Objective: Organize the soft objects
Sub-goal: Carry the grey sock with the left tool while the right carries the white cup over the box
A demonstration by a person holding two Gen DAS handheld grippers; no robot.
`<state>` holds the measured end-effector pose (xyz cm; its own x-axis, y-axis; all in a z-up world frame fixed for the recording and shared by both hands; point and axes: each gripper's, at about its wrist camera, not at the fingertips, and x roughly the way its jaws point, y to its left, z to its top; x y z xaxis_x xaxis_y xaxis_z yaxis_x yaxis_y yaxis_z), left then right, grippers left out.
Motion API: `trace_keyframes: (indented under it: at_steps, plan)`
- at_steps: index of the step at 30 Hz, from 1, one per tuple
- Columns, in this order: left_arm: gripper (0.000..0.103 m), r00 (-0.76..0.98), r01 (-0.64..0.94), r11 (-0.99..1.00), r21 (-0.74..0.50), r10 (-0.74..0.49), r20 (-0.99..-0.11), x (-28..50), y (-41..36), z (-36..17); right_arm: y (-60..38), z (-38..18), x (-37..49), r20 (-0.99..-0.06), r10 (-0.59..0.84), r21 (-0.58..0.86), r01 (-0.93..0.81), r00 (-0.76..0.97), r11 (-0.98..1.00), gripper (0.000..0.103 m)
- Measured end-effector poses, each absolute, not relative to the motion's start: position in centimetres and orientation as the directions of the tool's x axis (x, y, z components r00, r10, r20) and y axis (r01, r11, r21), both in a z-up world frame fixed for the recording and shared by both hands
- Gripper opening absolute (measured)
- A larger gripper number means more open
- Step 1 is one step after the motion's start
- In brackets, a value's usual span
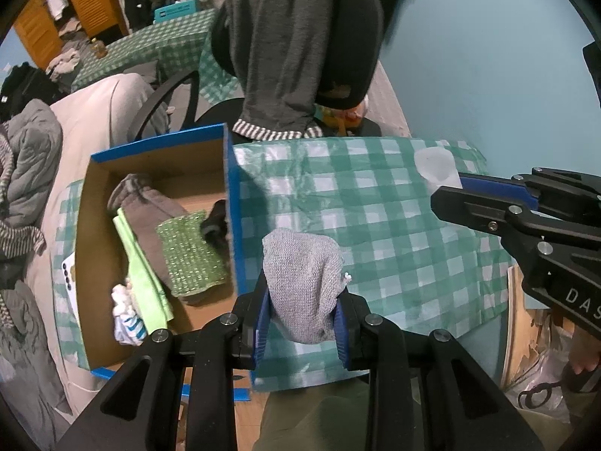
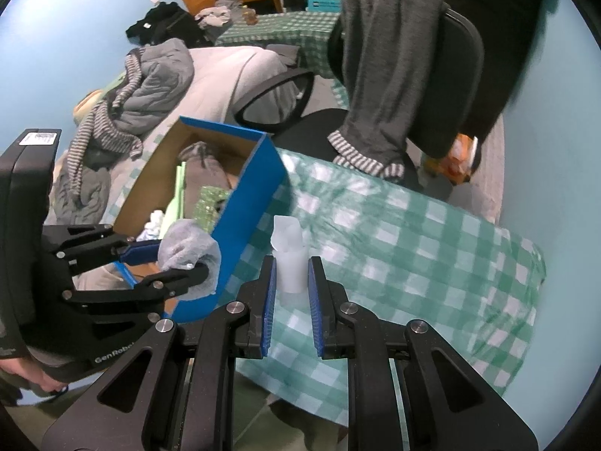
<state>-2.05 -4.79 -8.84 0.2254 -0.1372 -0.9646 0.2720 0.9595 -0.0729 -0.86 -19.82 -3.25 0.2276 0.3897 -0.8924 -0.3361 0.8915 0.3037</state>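
My left gripper (image 1: pixel 303 302) is shut on a grey knitted cloth (image 1: pixel 302 282), held above the checked table just right of the blue cardboard box (image 1: pixel 230 195). It also shows in the right wrist view (image 2: pixel 188 259) with the grey cloth (image 2: pixel 189 246) beside the box's blue wall (image 2: pixel 248 221). My right gripper (image 2: pixel 292 274) is shut on a white soft object (image 2: pixel 288 259) above the table; it also shows in the left wrist view (image 1: pixel 450 184) with the white object (image 1: pixel 435 165). The box holds a green sponge cloth (image 1: pixel 189 253), a grey garment (image 1: pixel 150 210), a light green cloth (image 1: pixel 141 274) and a white-blue item (image 1: pixel 126 315).
A green-white checked tablecloth (image 1: pixel 375 218) covers the table. An office chair with a grey sweater (image 1: pixel 285 49) draped on it stands behind the table. A bed with heaped grey clothes (image 2: pixel 142 86) lies to the left. The blue wall (image 1: pixel 488 56) is to the right.
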Motion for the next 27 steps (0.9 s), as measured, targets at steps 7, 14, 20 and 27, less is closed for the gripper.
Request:
trace_keyframes:
  at_steps: [7,14,20,27]
  plan:
    - [0.029,0.232,0.219,0.973,-0.072,-0.124,-0.965,-1.7,-1.4,-8.7,-16.4,-3.2,0.0,-0.886,0.414,0.317,-0.378,0.210,0.870,0.016]
    - [0.029,0.234,0.169,0.983,-0.072,-0.111,-0.966,-1.4,1.7,-8.8,-13.0,-3.3,1.0,-0.883,0.431,0.326,-0.416,0.186,0.849,0.016]
    - [0.029,0.235,0.126,0.990,-0.070,-0.098,-0.967,-1.1,4.7,-9.0,-10.1,-3.7,1.7,-0.881,0.443,0.334,-0.446,0.164,0.830,0.016]
    - [0.029,0.230,0.081,0.995,-0.066,-0.083,-0.970,-0.7,8.1,-9.6,-6.8,-4.5,2.7,-0.881,0.455,0.348,-0.470,0.132,0.811,0.016]
